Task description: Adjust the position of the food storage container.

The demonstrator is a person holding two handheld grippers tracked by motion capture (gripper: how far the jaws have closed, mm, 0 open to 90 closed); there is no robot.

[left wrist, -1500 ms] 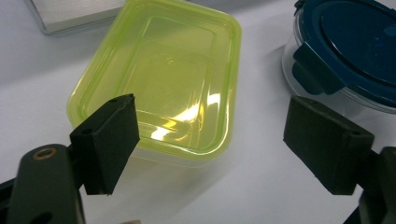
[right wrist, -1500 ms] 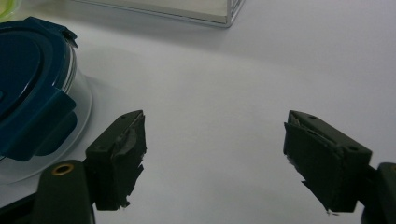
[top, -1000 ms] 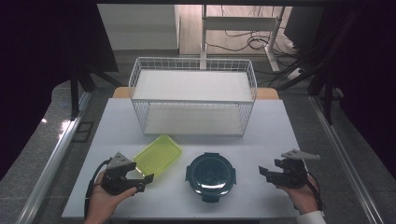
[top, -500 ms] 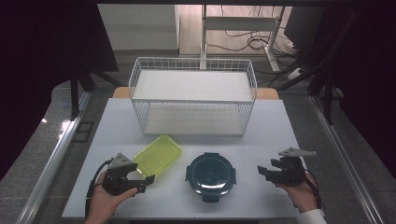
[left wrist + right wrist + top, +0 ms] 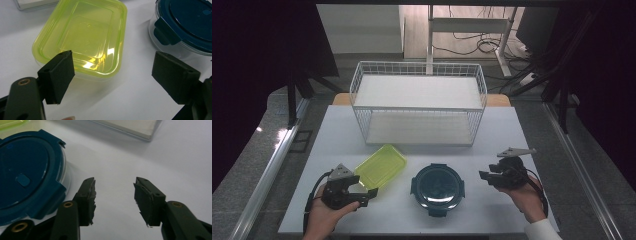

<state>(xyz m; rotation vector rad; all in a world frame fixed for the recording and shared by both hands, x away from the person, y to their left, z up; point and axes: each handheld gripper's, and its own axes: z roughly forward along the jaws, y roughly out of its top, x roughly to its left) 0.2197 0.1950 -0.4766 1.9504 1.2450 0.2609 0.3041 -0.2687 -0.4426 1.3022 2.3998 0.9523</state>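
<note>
Since a second ago the right gripper (image 5: 490, 178) has shifted slightly inward toward the round container (image 5: 437, 186) and its jaws have just been closing, now standing half spread with only bare desk (image 5: 492, 135) between them; the left gripper (image 5: 368, 195) has kept its place with its jaws spread wide and nothing pinched. The containers and the basket lie as they did before. In the left gripper view, the left gripper (image 5: 112, 75) points at the yellow-green container (image 5: 82, 35), which sits just ahead of its jaws: a shallow rectangular box of translucent glossy plastic with rounded corners and a stepped lid, catching a bright glare near its closer edge. Off that gripper's right jaw stands the round container (image 5: 185, 27), clear-walled under a dark blue lid with a snap clasp. In the right gripper view, the right gripper (image 5: 115, 195) shows matte black pads with worn, ragged edges, and the round container (image 5: 27, 177) lies just beside its left jaw, apart from it, the lid smooth with a small raised oblong at centre. Well beyond both grippers stands a white wire basket (image 5: 419, 102), rectangular, open grid walls, pale flat floor. The desk is smooth matte white.
</note>
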